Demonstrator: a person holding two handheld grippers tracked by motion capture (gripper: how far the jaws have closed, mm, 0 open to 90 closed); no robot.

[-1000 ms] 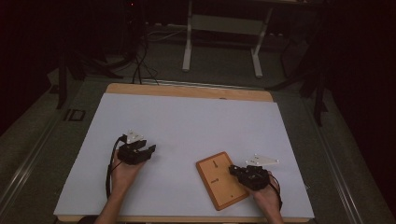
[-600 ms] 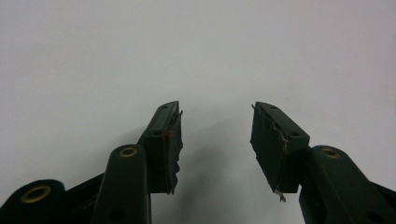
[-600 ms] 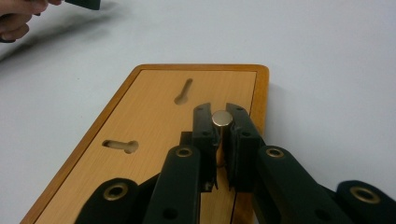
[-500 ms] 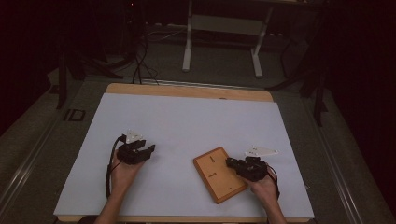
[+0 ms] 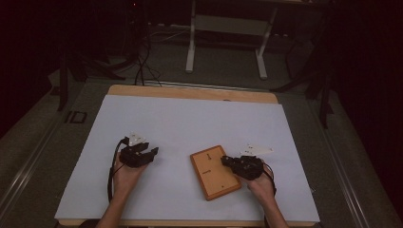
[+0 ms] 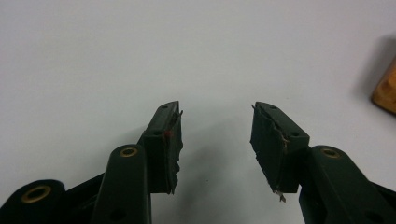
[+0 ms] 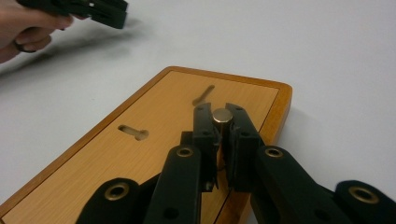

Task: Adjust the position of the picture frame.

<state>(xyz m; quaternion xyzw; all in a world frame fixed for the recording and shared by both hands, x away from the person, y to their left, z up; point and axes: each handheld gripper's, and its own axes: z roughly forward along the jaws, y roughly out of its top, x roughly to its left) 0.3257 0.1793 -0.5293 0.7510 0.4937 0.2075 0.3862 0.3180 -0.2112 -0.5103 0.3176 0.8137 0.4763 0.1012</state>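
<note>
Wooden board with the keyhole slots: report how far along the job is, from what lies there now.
Done: the right gripper is shut on a small metal cylinder and holds it over the flat orange-brown wooden board. In hand: that pin, near the board's edge. Left: both keyhole slots look empty, so nothing appears placed yet. The left gripper hangs open over the white tabletop, holding nothing.

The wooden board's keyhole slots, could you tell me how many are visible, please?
2: one slot nearer the board's middle, another toward its far end beyond the right gripper; that gripper may hide more.
</note>
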